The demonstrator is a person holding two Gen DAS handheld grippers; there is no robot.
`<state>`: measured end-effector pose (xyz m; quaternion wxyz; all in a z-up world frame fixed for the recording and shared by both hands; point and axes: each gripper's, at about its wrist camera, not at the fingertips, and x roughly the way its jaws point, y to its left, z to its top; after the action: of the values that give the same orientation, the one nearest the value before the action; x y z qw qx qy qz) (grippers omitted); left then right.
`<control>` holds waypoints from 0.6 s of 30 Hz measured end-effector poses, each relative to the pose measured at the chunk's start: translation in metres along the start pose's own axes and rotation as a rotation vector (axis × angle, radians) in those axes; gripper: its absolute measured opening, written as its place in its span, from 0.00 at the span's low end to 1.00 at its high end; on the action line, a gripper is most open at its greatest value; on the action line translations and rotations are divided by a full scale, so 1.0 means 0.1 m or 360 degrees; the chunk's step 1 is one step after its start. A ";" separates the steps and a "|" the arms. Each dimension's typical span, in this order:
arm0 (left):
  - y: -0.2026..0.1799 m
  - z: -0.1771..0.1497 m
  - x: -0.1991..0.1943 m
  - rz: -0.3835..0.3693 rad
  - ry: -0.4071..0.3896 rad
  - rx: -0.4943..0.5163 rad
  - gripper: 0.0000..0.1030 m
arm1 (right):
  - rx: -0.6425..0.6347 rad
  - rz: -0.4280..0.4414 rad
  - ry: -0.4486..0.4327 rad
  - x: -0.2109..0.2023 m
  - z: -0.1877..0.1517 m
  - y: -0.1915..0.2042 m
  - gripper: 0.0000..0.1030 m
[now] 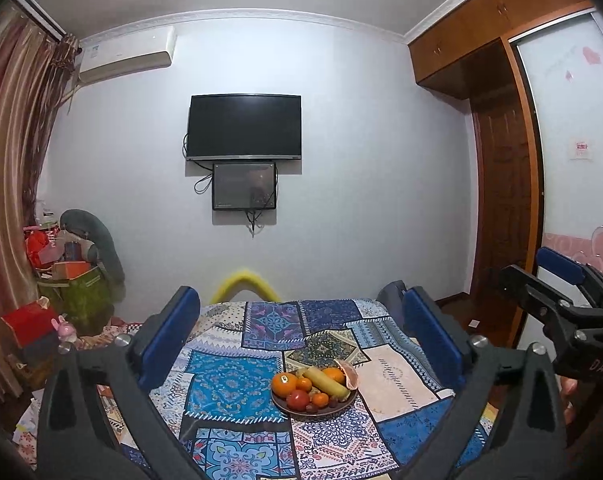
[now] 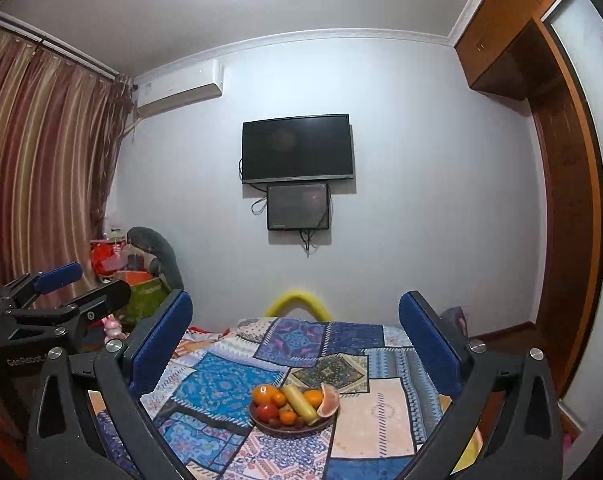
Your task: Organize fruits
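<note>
fruit [image 1: 315, 386] sits heaped on a brown plate [image 1: 285, 407] on the patchwork-covered bench [image 1: 229, 384], ahead of and below both sets of jaws, roughly midway between each pair's blue pads. left gripper [image 1: 301, 344] and right gripper [image 2: 295, 350] both have their jaws wide apart with nothing between them, held level and well short of the plate. judging from the full plate, little seems left to sort. to reach in well, tip one gripper downward, pick an outer piece like the tomato [image 1: 298, 399], and close gently so the pile does not roll.
</note>
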<state>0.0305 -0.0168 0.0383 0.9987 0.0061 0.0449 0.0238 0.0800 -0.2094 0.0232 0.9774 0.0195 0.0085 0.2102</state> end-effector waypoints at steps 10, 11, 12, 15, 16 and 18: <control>0.02 -0.04 0.02 -0.0006 0.0013 -0.0017 1.00 | -0.0006 -0.0016 -0.0006 -0.05 0.00 0.00 1.00; 0.02 -0.04 0.03 -0.0006 0.0013 -0.0019 1.00 | -0.0006 -0.0018 -0.0008 -0.05 -0.01 0.00 1.00; 0.02 -0.05 0.03 -0.0003 0.0013 -0.0020 1.00 | -0.0009 -0.0020 -0.0009 -0.05 0.00 0.00 1.00; 0.03 -0.05 0.03 -0.0003 0.0013 -0.0021 1.00 | -0.0012 -0.0026 -0.0010 -0.07 0.00 0.00 1.00; 0.03 -0.05 0.03 -0.0001 0.0012 -0.0021 1.00 | -0.0012 -0.0028 -0.0010 -0.07 0.00 0.00 1.00; 0.03 -0.06 0.03 0.0001 0.0011 -0.0019 1.00 | -0.0014 -0.0029 -0.0005 -0.07 0.00 0.00 1.00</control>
<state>0.0330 -0.0132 0.0323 0.9985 0.0000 0.0480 0.0243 0.0735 -0.2119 0.0232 0.9794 0.0155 0.0063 0.2013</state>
